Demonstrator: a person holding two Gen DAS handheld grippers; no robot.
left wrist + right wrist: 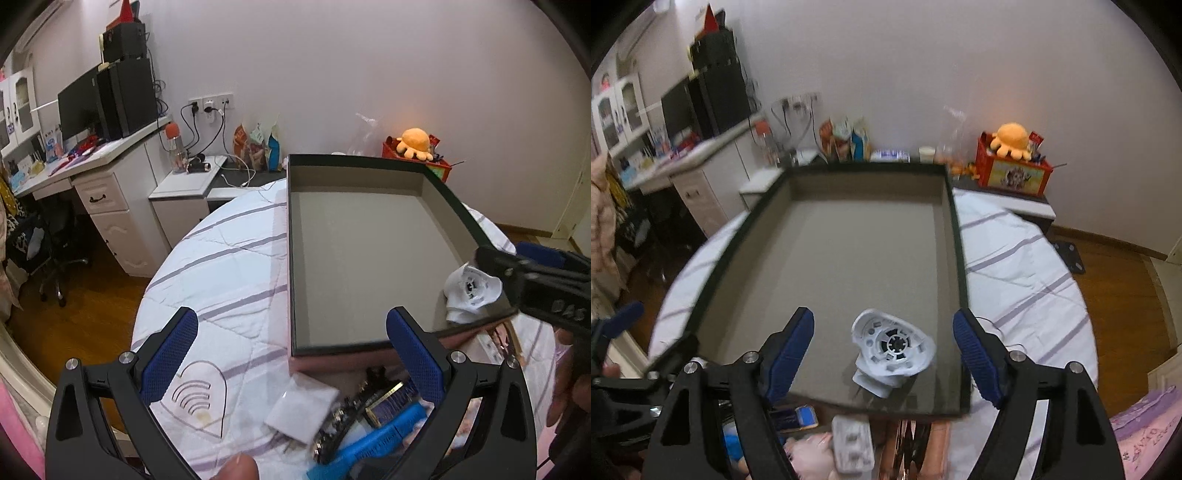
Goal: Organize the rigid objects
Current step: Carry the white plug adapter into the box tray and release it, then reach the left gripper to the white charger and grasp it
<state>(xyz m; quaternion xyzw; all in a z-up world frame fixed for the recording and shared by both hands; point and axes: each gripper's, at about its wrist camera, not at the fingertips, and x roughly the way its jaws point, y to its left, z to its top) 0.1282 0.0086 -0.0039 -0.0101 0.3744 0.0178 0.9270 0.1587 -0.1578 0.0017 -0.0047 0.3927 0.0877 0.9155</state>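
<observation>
Left gripper (291, 354), jaws spread wide and empty, hangs above a pile of small items (354, 417) at the tray's six o'clock edge. Right gripper (884, 354), jaws apart, straddles a white plastic part (892, 349) lying loose on the grey tray (849, 251) floor at five o'clock. That drop looks done; next, fetch another piece from the pile

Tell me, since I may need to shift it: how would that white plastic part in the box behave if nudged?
The white plastic part looks hollow and thin-walled, so probably light and stiff. It leans on a narrow base, so a nudge may tip it. The box floor looks smooth, so it may slide.
</observation>
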